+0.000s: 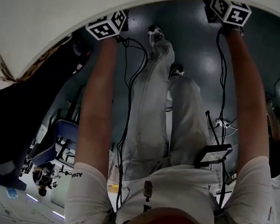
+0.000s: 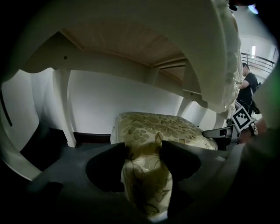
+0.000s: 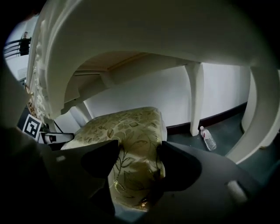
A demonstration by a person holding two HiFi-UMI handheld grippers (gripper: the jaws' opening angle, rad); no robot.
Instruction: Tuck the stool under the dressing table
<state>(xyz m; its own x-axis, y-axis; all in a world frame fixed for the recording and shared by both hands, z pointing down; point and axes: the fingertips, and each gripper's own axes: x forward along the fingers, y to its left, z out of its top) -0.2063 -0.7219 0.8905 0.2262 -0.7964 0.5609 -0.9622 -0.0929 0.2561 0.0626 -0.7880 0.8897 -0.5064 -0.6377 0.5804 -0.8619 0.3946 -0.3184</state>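
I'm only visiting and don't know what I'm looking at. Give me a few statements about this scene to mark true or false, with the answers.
1. The stool has a cushion with a leafy floral pattern. True.
2. Only the left hand-held gripper is on the stool. False: the right hand-held gripper also has the cushion's edge clamped between its jaws.
3. A plastic bottle lies on the floor. True.
4. The stool stands in the open, well away from the dressing table. False: the cushion is beneath the pale tabletop, between the table's legs.
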